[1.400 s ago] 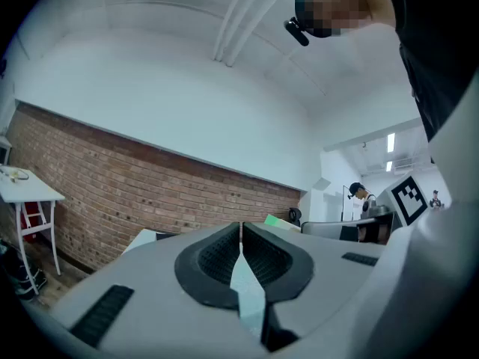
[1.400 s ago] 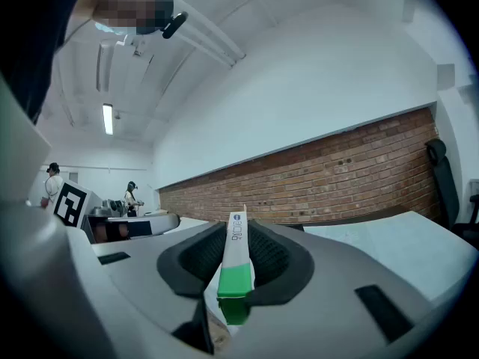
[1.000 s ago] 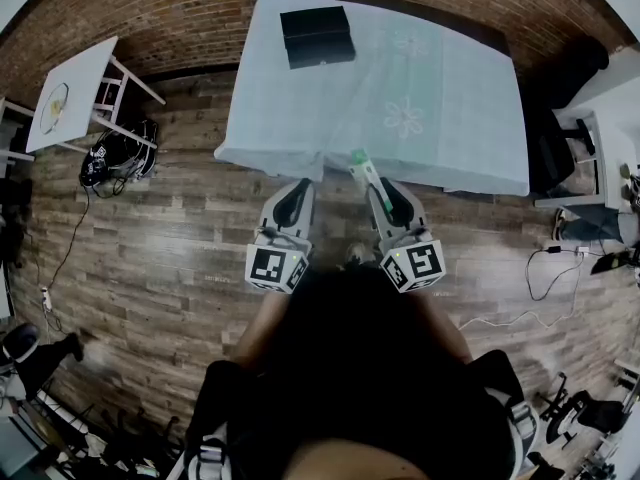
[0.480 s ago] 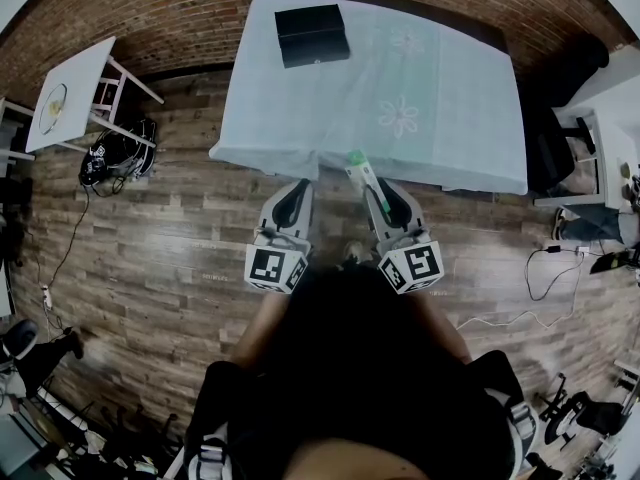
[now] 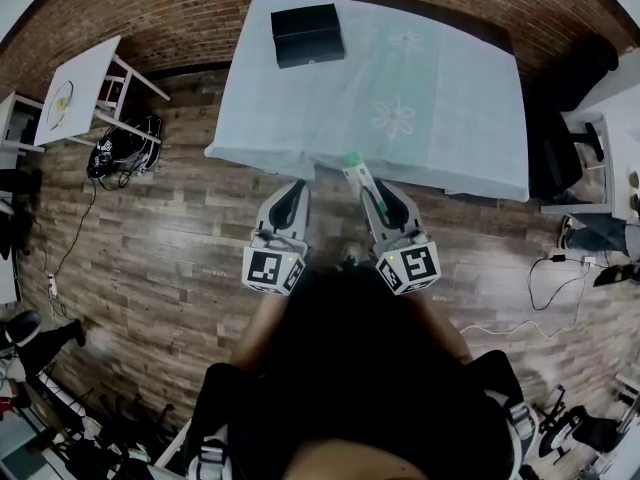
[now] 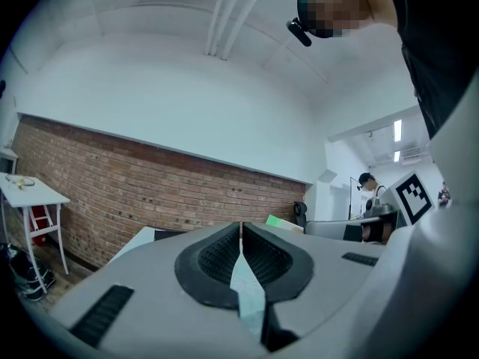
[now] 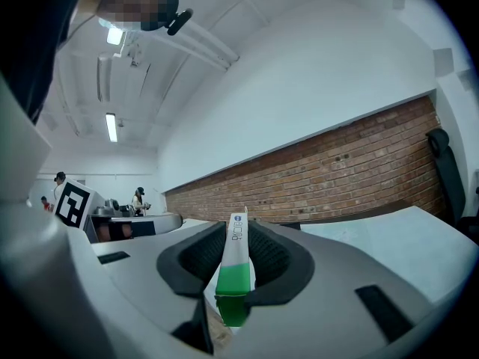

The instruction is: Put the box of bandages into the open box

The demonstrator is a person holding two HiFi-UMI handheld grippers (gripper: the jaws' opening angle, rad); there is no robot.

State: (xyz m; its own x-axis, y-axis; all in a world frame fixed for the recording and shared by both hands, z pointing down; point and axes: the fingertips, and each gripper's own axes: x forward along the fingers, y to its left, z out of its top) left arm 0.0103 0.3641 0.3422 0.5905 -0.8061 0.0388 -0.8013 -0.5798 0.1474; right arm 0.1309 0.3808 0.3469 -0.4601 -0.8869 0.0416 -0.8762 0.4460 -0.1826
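Right now, clamping down with the right gripper (image 5: 367,190) on a slim white-and-green cardboard box of bandages (image 5: 354,165). Pinches it narrow edge up between the two ribbed black pads (image 7: 269,256). Shows, in the right gripper view, the green end low and close, the white end with a small round blue mark poking out past the fingertips. Holds it in the air, tip just reaching the near edge of the long table under a pale mint cloth with flower prints (image 5: 450,118), roughly midway along that edge. Not on the cloth, and well apart from the target. Over by the far left corner of the table: a black rectangular open box (image 5: 308,34), lying flat on the cloth. And the left gripper (image 5: 293,194), just beside the right one, short of the near edge over the brown plank floor (image 5: 150,238): clenched, pads together, nothing between them.
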